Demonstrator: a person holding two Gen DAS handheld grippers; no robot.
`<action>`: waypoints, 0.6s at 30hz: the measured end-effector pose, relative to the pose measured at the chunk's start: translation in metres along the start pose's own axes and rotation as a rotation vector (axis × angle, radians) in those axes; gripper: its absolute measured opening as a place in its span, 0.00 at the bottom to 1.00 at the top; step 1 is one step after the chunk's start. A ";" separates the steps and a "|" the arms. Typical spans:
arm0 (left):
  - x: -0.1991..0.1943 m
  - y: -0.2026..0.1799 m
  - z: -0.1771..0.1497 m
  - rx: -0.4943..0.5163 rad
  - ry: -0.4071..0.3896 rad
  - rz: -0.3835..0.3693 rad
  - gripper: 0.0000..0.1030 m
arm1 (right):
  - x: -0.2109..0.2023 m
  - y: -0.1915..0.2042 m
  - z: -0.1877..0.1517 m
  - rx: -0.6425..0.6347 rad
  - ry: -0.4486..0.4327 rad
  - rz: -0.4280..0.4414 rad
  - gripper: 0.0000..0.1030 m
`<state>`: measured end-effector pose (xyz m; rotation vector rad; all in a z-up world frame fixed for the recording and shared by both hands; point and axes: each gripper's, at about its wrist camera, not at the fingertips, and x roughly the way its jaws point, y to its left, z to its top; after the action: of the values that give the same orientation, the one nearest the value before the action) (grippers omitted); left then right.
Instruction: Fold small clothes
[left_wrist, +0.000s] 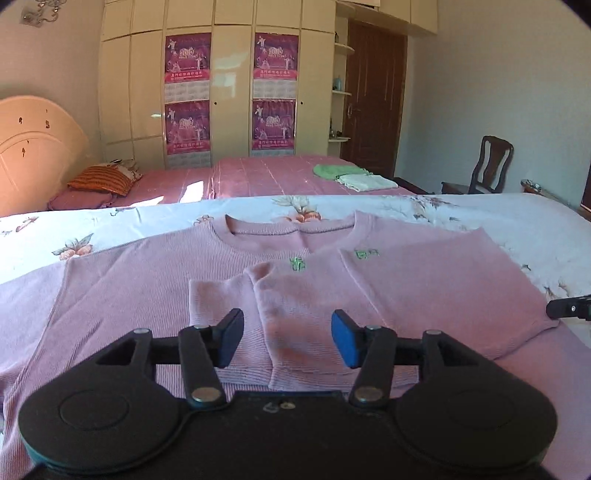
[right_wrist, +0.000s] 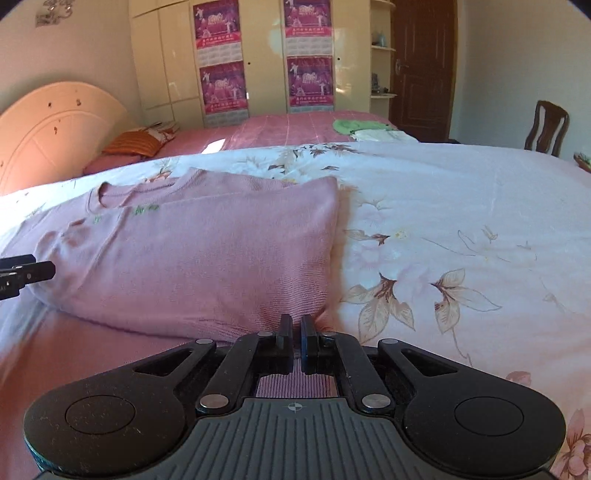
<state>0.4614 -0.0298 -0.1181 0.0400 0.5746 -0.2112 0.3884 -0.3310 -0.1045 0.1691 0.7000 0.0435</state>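
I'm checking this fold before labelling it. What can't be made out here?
- Pink sweater: its hem, in both views, hidden behind the gripper bodies.
- Right gripper: whether its nearly closed fingers pinch fabric; unclear in its own view.
- Green embroidery: too small to read.

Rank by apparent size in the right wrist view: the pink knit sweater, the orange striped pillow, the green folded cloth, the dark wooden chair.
1. Pink knit sweater, far the largest, though nearest the camera.
2. Orange striped pillow.
3. Green folded cloth and dark wooden chair look alike; no ranking.
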 end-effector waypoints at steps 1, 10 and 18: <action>0.006 0.000 -0.002 -0.006 0.053 0.007 0.52 | 0.001 0.000 0.001 0.010 -0.003 0.000 0.03; -0.002 0.029 -0.021 -0.068 0.152 0.046 0.55 | 0.013 0.006 -0.003 -0.007 0.095 -0.041 0.03; -0.079 0.122 -0.039 -0.318 0.000 0.156 0.54 | -0.007 0.015 0.010 0.145 0.029 -0.015 0.03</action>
<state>0.4010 0.1079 -0.1104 -0.2224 0.5965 0.0332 0.3895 -0.3182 -0.0903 0.3031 0.7334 -0.0190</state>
